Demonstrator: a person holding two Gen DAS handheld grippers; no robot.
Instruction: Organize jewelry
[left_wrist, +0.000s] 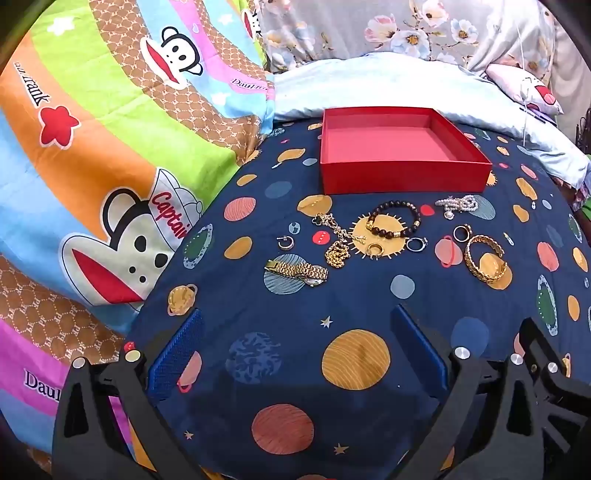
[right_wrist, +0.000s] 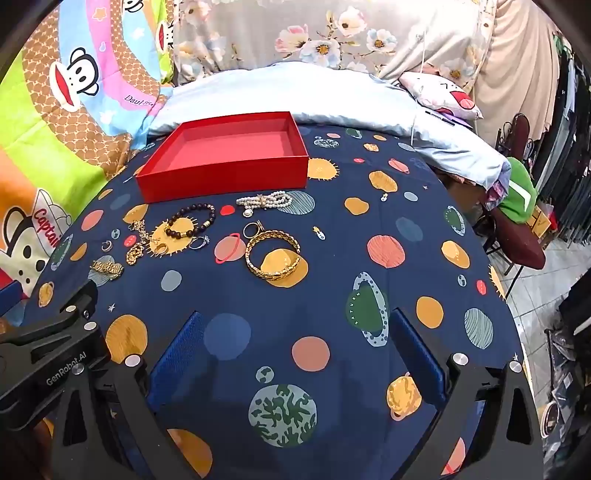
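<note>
Both tools, the left tool (left_wrist: 295, 354) and the right tool (right_wrist: 295, 354), hovered open and empty. The gold bangle (right_wrist: 272, 256) lay in front of the red box (right_wrist: 225, 177), ahead-left of the right tool, which seemed nearer.

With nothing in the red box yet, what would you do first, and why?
Probably ease the right gripper forward to the wide gold bangle: its jaws are open, the bangle lies nearest, and the red box is empty.
</note>
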